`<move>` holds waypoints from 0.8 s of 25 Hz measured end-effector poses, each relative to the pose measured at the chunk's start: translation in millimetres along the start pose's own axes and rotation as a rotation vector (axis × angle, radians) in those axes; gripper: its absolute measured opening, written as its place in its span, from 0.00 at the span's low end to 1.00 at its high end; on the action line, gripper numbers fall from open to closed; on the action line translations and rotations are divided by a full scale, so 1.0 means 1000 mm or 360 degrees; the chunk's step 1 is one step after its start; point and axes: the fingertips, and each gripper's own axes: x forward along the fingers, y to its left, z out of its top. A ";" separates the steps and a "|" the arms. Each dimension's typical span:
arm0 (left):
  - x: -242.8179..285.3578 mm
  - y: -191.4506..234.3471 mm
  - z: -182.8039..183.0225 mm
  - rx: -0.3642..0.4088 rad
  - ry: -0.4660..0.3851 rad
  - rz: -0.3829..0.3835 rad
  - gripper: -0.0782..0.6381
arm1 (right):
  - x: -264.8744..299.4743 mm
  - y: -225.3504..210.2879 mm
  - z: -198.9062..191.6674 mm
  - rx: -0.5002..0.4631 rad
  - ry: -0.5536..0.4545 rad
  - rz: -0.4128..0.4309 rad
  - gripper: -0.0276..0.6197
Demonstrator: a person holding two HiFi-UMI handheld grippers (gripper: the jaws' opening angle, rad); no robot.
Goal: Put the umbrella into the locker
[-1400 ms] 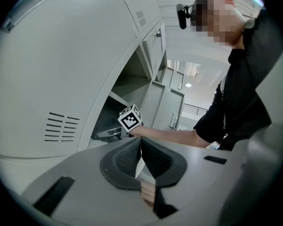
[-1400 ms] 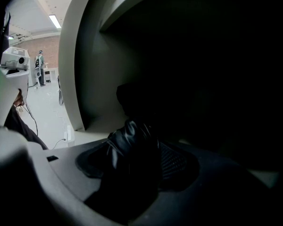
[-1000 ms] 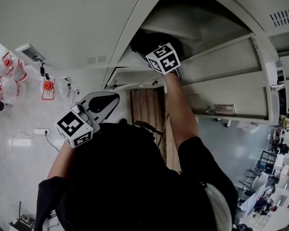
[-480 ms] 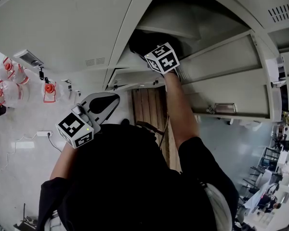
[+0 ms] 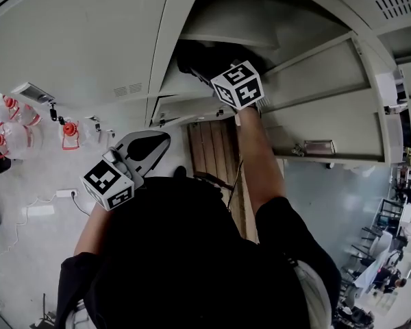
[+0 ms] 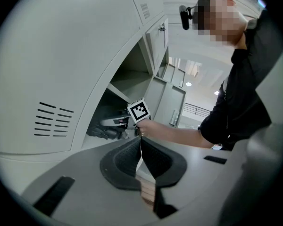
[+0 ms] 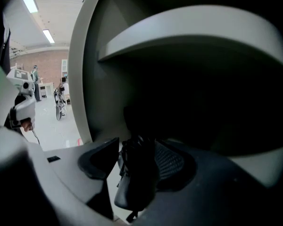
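Reaching up into the one open compartment (image 5: 212, 19) of the tall pale-grey metal locker (image 5: 89, 40), the person's right arm is holding the right gripper (image 7: 136, 147) just inside the opening. One folded black fabric umbrella (image 7: 137, 185) is lying in that compartment, under its single pale shelf (image 7: 188, 29), and its near end is sitting between the gripper's two black ribbed jaws. Those jaws have just been closing a little, yet they are standing well apart. The umbrella is leaning against the right-hand pad while a sliver of light is showing between it and the left-hand pad, so nothing is pinching it.

The left gripper (image 6: 140, 142) is hanging in front of the person's chest, pointing level toward the locker, its two jaws meeting at the tips with nothing between them. One white marker cube (image 5: 238, 84) is riding on the right gripper and a second cube (image 5: 108, 184) on the left.

One grey locker door (image 5: 329, 115) is standing open to the right of the arm. Several clear bottles with red caps (image 5: 70, 129) are sitting on the pale floor at the left, too crowded for me to count surely.
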 end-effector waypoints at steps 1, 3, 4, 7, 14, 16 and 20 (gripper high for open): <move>0.002 0.000 0.001 -0.0001 0.0000 -0.0003 0.13 | -0.005 0.000 0.005 0.0020 -0.0033 0.0008 0.41; 0.006 0.000 0.004 0.0007 0.0002 -0.0011 0.13 | -0.018 0.003 0.014 0.0048 -0.0100 0.0016 0.38; 0.007 -0.001 0.006 0.0011 0.0007 -0.0019 0.13 | -0.025 0.005 0.018 0.0059 -0.0132 0.0016 0.36; 0.010 -0.001 0.014 0.0027 0.0019 -0.0041 0.13 | -0.050 0.015 0.032 0.0077 -0.0226 0.0020 0.32; 0.020 -0.008 0.041 0.0100 0.0006 -0.0104 0.13 | -0.115 0.026 0.065 0.0065 -0.0446 -0.0091 0.18; 0.022 -0.012 0.046 0.0123 0.0013 -0.0126 0.13 | -0.136 0.028 0.071 0.0065 -0.0504 -0.0130 0.14; 0.028 -0.021 0.054 0.0146 0.0029 -0.0169 0.13 | -0.185 0.032 0.079 0.0094 -0.0654 -0.0250 0.07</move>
